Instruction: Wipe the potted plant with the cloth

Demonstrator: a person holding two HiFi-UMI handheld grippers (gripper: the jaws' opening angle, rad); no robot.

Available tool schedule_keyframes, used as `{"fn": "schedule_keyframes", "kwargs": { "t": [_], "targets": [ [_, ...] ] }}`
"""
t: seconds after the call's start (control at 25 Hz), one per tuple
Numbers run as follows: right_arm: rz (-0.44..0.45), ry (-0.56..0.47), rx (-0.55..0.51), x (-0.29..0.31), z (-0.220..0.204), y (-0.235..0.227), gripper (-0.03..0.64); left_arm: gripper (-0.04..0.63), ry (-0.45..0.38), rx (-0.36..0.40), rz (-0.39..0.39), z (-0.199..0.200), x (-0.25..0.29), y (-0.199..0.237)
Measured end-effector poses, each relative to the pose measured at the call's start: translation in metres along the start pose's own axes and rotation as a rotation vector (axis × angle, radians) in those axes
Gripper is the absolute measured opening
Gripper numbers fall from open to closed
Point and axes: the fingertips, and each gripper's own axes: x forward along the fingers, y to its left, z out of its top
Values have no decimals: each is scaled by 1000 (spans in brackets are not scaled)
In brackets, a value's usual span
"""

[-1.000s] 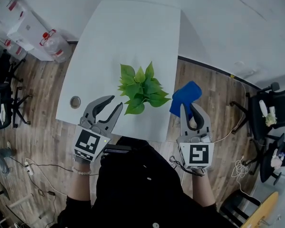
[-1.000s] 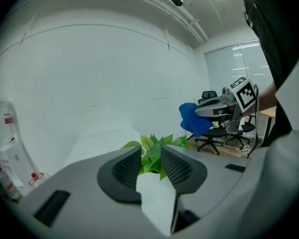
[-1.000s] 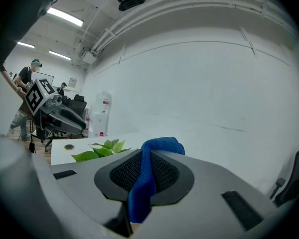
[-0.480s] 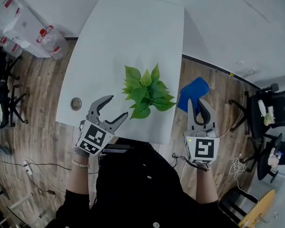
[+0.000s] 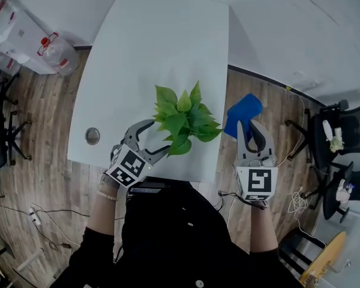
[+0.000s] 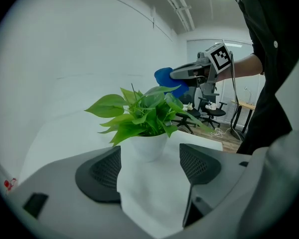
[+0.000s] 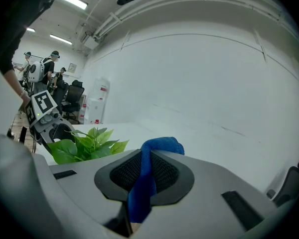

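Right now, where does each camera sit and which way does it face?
Head view: on the head, facing steeply down at table, plant, left gripper, right gripper; arms and torso show.
Left gripper view: on that gripper, facing the pot beyond its opening, empty jaws; torso at right.
Right gripper view: on that gripper, facing the wall past jaws shut on the cloth; arm at left.
Shared: both gripper views show the plant and the other gripper.

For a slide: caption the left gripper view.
Left gripper, empty jaws opening, faces the potted plant on the white table; right gripper holds a blue cloth beyond.
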Motion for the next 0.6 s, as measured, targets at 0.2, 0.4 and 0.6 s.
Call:
{"fn": "schedule_keyframes", "kwargs": {
  "t": [0.2,0.4,0.6],
  "targets": [
    [5,23,-11,8,-7,-1,80,365,-10,-16,-52,0,19,-1],
    [37,20,-34,18,-6,-1,80,374,-7,-12,-81,-2,31,-4],
    [157,-22,-103,39,-6,5,80,374,-21,-27,-93,2,40,-3]
  ]
}}
